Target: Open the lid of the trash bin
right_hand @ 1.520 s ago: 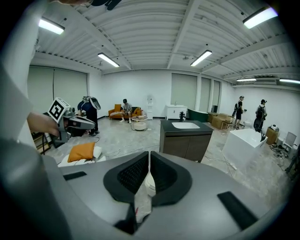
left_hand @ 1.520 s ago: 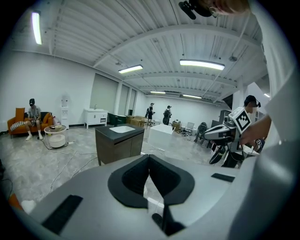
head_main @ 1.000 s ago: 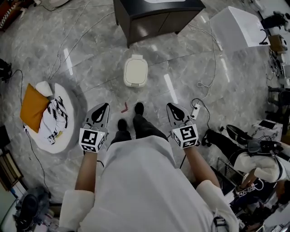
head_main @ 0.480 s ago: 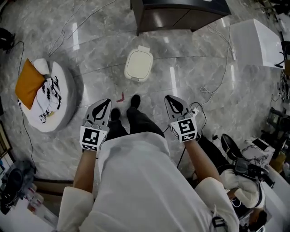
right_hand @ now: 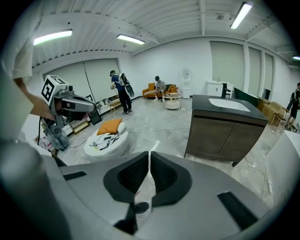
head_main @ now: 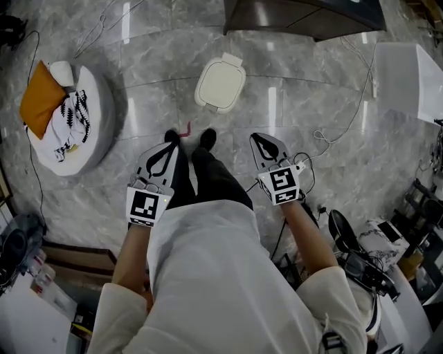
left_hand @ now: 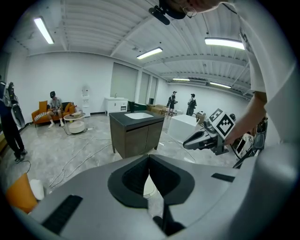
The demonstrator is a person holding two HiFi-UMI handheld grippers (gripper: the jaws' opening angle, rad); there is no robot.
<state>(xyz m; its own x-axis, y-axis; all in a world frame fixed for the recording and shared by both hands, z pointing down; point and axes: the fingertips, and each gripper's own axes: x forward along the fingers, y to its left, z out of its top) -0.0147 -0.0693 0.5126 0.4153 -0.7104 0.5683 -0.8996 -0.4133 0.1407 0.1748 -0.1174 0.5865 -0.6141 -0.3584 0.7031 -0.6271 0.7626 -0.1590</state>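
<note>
Left tool point(head_main: 167, 145) and right tool point(head_main: 261, 140), both pinched shut and empty, hang well short of the trash bin point(head_main: 220, 83), one either side; right looks marginally nearer.

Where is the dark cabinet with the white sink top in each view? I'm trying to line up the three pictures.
Head view: the dark cabinet sits at the top edge, right of centre, partly cut off.
Left gripper view: the cabinet stands in the centre, just above the jaws.
Right gripper view: the cabinet stands right of centre, beyond the jaws.
Shared landmark: the orange cushion, on the left in every view.
</note>
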